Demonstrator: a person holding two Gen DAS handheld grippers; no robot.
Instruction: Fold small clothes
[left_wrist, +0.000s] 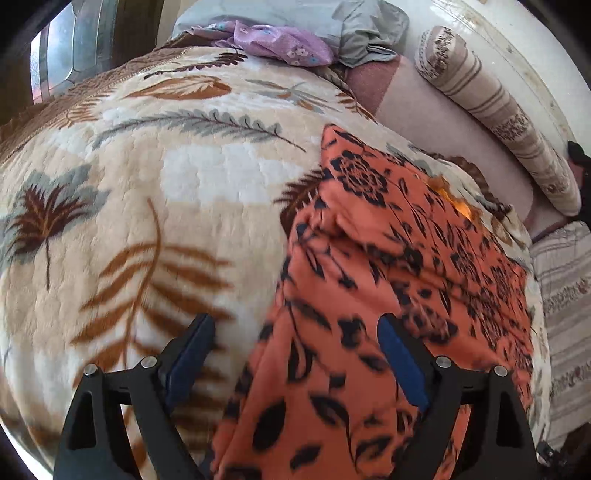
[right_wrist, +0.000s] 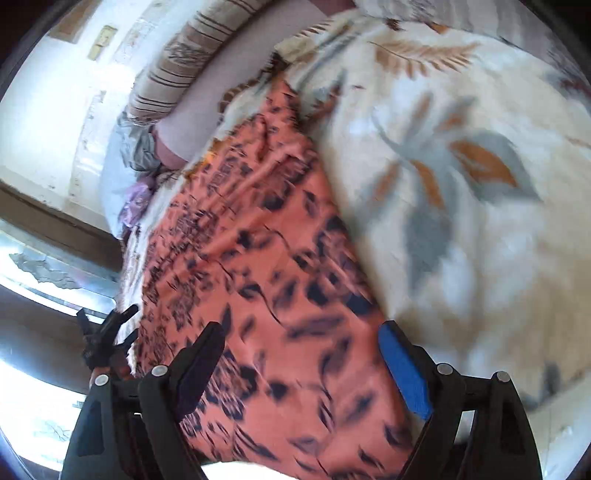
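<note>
An orange garment with a black flower print (left_wrist: 388, 266) lies spread flat on a cream blanket with a leaf pattern (left_wrist: 155, 192). My left gripper (left_wrist: 295, 332) hovers over its near left edge, jaws wide open, nothing pressed between the blue pads. In the right wrist view the same orange garment (right_wrist: 258, 258) runs from near to far, blurred. My right gripper (right_wrist: 301, 339) hangs above its near end, jaws wide open and holding nothing. A black gripper-like shape (right_wrist: 105, 334) shows at the garment's left edge there.
At the bed's far end lie a purple flowered cloth (left_wrist: 280, 40) and a grey garment (left_wrist: 358, 33). A striped bolster (left_wrist: 491, 107) lies along the white wall. A window (left_wrist: 62, 48) is at the far left.
</note>
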